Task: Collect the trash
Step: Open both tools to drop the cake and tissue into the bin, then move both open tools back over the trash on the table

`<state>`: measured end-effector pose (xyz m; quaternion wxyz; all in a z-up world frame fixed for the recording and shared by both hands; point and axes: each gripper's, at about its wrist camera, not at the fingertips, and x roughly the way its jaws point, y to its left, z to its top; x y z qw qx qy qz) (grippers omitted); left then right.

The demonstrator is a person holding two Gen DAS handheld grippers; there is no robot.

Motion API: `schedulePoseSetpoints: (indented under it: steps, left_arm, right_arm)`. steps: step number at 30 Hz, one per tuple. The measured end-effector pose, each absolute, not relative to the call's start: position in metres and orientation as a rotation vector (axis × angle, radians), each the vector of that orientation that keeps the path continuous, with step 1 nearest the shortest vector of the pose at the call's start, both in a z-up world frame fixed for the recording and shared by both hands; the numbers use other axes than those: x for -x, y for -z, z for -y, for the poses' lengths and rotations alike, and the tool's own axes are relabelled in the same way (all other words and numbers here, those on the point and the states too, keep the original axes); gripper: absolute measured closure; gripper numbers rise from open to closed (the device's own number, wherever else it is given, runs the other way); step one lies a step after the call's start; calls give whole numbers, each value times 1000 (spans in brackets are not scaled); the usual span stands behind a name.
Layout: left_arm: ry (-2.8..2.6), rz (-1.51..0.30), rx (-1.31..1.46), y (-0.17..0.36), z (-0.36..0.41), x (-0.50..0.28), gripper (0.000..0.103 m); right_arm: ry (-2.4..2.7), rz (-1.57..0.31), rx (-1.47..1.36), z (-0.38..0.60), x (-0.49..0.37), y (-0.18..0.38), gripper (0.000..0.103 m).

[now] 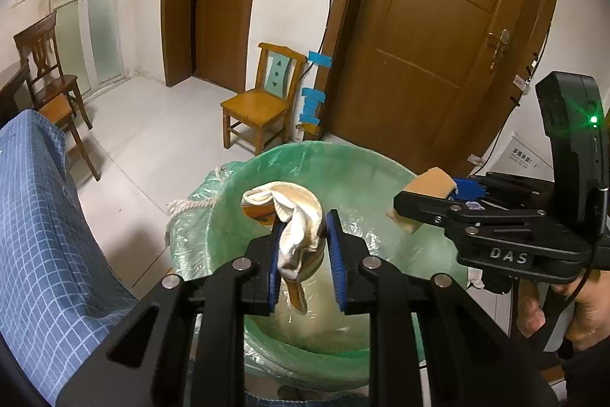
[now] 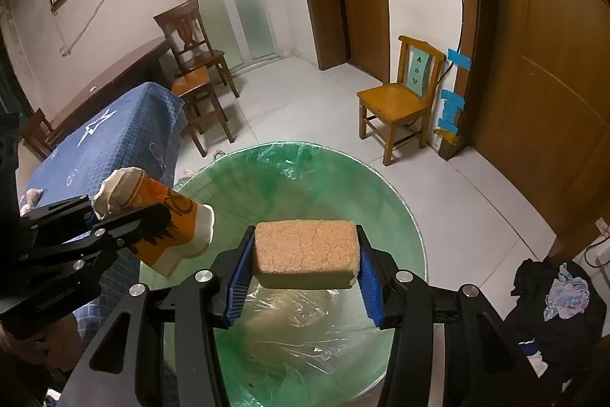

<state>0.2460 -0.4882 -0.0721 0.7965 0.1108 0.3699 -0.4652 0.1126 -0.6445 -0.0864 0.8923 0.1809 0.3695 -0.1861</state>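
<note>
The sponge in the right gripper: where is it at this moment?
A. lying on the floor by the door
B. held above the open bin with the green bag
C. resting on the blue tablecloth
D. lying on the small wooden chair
B: the sponge sits between the right gripper fingers, over the green-lined bin.

bin liner (image 2: 335, 178) translucent green. cup (image 2: 167, 220) orange with black print, white rim. sponge (image 2: 307, 248) tan. pads (image 2: 238, 283) blue. cloth (image 1: 42, 216) blue, white grid. chair (image 1: 263, 102) yellow wood.
</note>
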Motion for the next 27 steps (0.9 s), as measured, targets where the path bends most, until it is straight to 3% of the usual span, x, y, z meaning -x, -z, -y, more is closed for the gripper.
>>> schedulePoseSetpoints:
  steps: [1, 3, 5, 19, 27]
  left_arm:
    - [992, -800, -238, 74, 489, -248, 75]
    - [975, -799, -225, 75, 487, -250, 45]
    - [964, -790, -216, 74, 486, -251, 41]
    - [963, -777, -217, 66, 470, -244, 40]
    - [892, -727, -177, 44, 384, -230, 40]
  right_arm:
    - [386, -759, -382, 645, -111, 86, 32]
    - [387, -735, -396, 647, -107, 84, 31]
    - [390, -717, -407, 649, -104, 81, 31]
    - [381, -674, -402, 637, -89, 67, 31]
    - [232, -559, -292, 549, -84, 39, 31]
